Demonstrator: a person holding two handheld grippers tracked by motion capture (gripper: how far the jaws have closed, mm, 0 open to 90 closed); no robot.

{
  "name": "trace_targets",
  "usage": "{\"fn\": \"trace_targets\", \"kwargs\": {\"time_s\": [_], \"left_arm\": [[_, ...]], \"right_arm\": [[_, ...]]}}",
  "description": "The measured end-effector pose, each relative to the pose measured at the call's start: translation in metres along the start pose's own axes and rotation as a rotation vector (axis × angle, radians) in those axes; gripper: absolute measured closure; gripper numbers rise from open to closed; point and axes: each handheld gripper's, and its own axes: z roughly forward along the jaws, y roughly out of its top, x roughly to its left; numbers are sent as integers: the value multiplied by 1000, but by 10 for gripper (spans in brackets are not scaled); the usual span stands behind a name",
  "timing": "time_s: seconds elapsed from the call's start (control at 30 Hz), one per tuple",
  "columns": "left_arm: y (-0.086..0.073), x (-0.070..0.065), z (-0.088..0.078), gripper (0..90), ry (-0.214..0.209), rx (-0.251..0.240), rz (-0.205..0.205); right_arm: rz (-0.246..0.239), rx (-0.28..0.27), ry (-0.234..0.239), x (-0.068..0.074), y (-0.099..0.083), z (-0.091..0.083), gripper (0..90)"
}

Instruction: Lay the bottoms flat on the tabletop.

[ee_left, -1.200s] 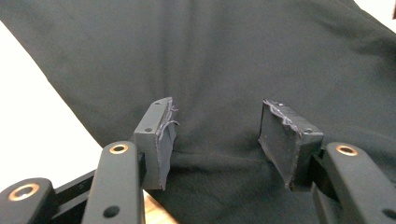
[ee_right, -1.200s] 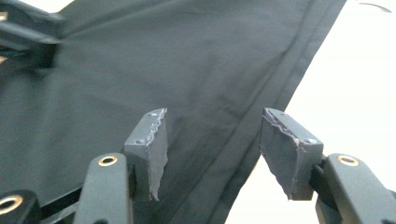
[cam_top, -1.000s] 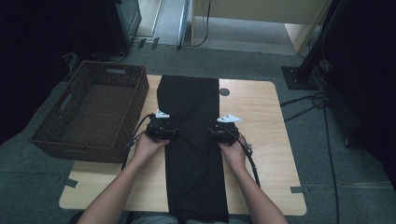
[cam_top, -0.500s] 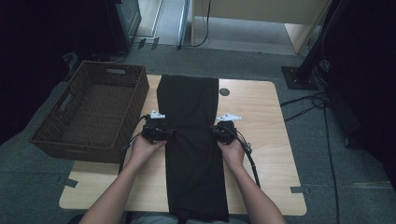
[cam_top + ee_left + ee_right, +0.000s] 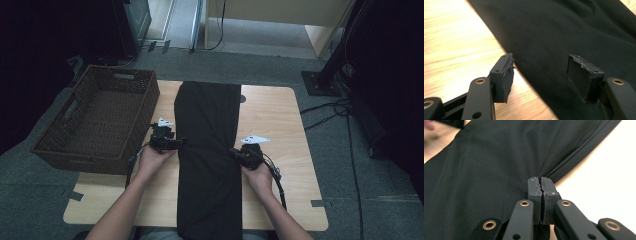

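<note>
— So, where are the hands?
— Both forearms reach in from the near edge, one either side of the black cloth [image 5: 209,150], which lies lengthwise down the middle of the table [image 5: 280,115].
— And the tools?
— Right gripper [image 5: 540,185] has pinched the cloth's edge, jaws together on a fold. Left gripper [image 5: 544,72] stands spread over the opposite edge, pads not pressing. Beside it sits the wicker basket [image 5: 100,117].

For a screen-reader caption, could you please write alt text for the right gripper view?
The right tool is clamped shut on the edge of a black cloth, which puckers into folds at the pinch. The cloth lies spread across a light wooden table, covering most of the picture.
</note>
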Motion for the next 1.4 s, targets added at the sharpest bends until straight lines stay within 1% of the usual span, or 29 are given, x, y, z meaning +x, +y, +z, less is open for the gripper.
{"fn": "trace_targets", "kwargs": {"time_s": [0.1,0.13,0.2,0.23,0.3,0.33,0.4,0.43,0.53,0.6,0.7,0.77,0.8,0.83,0.87,0.93,0.97,1.0,1.07,1.1,1.13,1.17,1.2,1.23,1.27,1.3,1.33,1.37,1.4], "left_arm": [[4,-4,5,377,20,7,41],[5,-5,6,371,28,10,48],[9,-10,10,365,42,3,78],[10,-11,12,358,44,5,89],[11,-15,16,349,54,5,108],[11,-16,19,347,68,14,130],[11,-18,26,338,85,39,155],[10,-19,27,323,89,31,170],[9,-22,28,326,92,14,167],[7,-24,28,382,82,-4,177],[4,-29,27,551,66,-20,187],[2,-32,27,656,58,-30,194],[1,-35,26,695,54,-31,205],[1,-36,26,771,39,-29,210],[1,-37,26,826,32,-29,211],[1,-37,25,874,7,-14,211],[2,-36,23,879,-19,7,198],[1,-33,21,882,-52,20,176],[-1,-27,15,885,-140,28,102],[-3,-25,12,885,-173,33,76],[-4,-24,10,885,-196,33,57],[-6,-23,5,885,-234,28,28],[-7,-24,0,886,-260,29,10],[-9,-24,-3,886,-274,27,1],[-12,-27,-8,886,-286,29,1],[-13,-29,-11,886,-287,38,10],[-18,-35,-16,886,-292,45,32],[-20,-37,-18,886,-299,50,38],[-22,-40,-22,886,-307,57,43]], "right_arm": [[15,-16,19,6,-8,-6,876],[20,-20,25,7,-9,-8,876],[19,-20,25,10,-12,-11,876],[9,-21,19,12,-14,-12,876],[17,-16,27,13,-15,-15,876],[28,-18,36,13,-16,-16,876],[36,-28,38,15,-19,-19,876],[32,-32,39,15,-20,-21,876],[46,-46,34,14,-22,-25,874],[59,-54,38,12,-23,-26,873],[73,-53,43,10,-24,-26,868],[63,-47,40,10,-24,-25,866],[55,-46,41,10,-24,-25,864],[46,-39,35,9,-25,-25,862],[40,-38,33,9,-25,-24,860],[45,-38,35,7,-25,-25,855],[45,-35,31,7,-25,-25,850],[34,-32,20,6,-24,-26,837],[30,-35,5,3,-24,-27,772],[41,-46,-1,0,-24,-29,744],[54,-58,5,-3,-23,-30,717],[65,-71,4,-5,-22,-32,699],[81,-96,8,-9,-21,-35,670],[97,-109,11,-12,-19,-37,628],[107,-115,15,-15,-18,-37,597],[124,-121,12,-18,-15,-38,568],[129,-129,2,-20,-13,-38,547],[124,-156,-14,-23,-10,-37,509],[121,-160,-24,-25,-8,-35,494]]}}
